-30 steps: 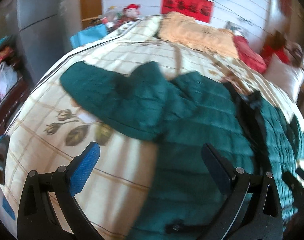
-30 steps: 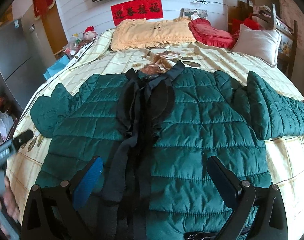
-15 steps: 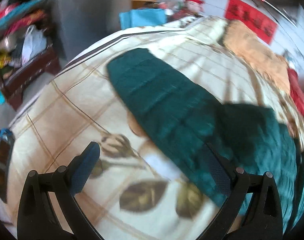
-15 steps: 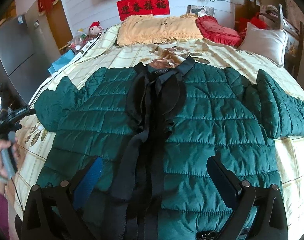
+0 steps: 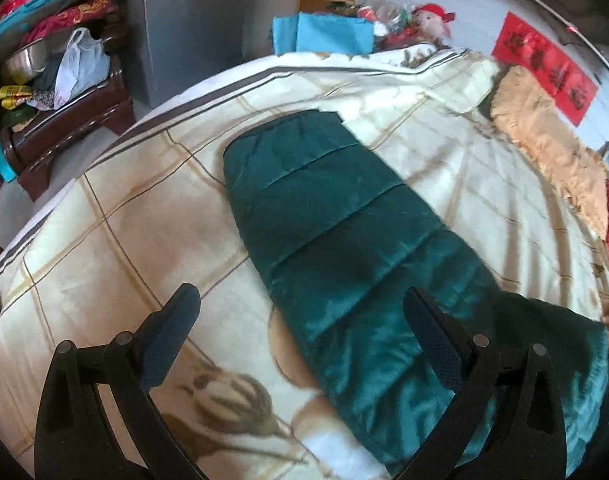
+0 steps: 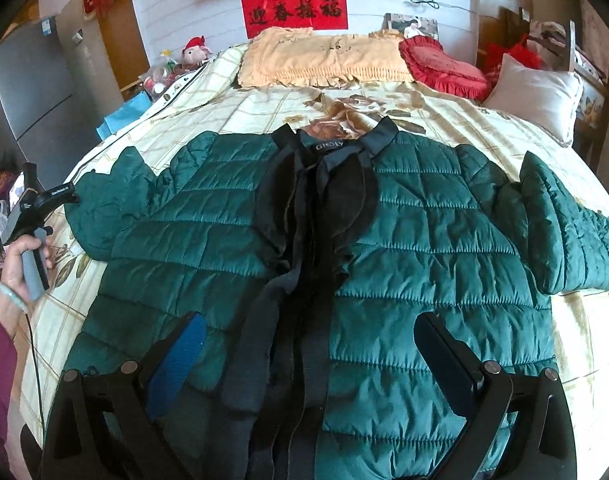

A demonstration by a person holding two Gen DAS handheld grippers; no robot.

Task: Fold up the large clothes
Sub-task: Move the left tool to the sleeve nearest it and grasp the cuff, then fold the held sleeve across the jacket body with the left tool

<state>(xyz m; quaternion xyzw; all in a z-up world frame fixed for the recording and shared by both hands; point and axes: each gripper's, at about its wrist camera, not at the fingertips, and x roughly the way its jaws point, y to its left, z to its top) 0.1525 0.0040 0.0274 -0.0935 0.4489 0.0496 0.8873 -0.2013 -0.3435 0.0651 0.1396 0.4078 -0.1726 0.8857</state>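
Since the earlier frame my left gripper (image 5: pixel 300 328) has swung toward the left edge of the bed (image 6: pixel 240 116), so its camera now looks along the left sleeve (image 5: pixel 344 240) instead of the jacket body. My right gripper (image 6: pixel 310 344) has moved only a little; the collar sits lower in its view than before.

The green quilted jacket (image 6: pixel 424 248) lies face up and spread flat in the middle of the bed, collar toward the pillows and hem toward me. It is one jacket with two sleeves. The left sleeve stretches out to the left edge of the bed, and the right sleeve (image 6: pixel 564 232) lies toward the right edge. A black front panel (image 6: pixel 304 240) runs down the middle of the jacket.

Both grippers have their fingers spread wide and hold nothing. The left gripper hangs over the left sleeve; I cannot tell whether it touches the cloth. The right gripper hangs over the hem part of the jacket.

In the right wrist view I see the person's hand (image 6: pixel 22 264) with the handle of the left gripper, at the left edge of the bed.

At the head of the bed I count three pillows: one yellow pillow (image 6: pixel 324 60), one red pillow (image 6: pixel 444 68) and one white pillow (image 6: pixel 536 96). One red banner (image 6: pixel 294 10) hangs on the wall above them.
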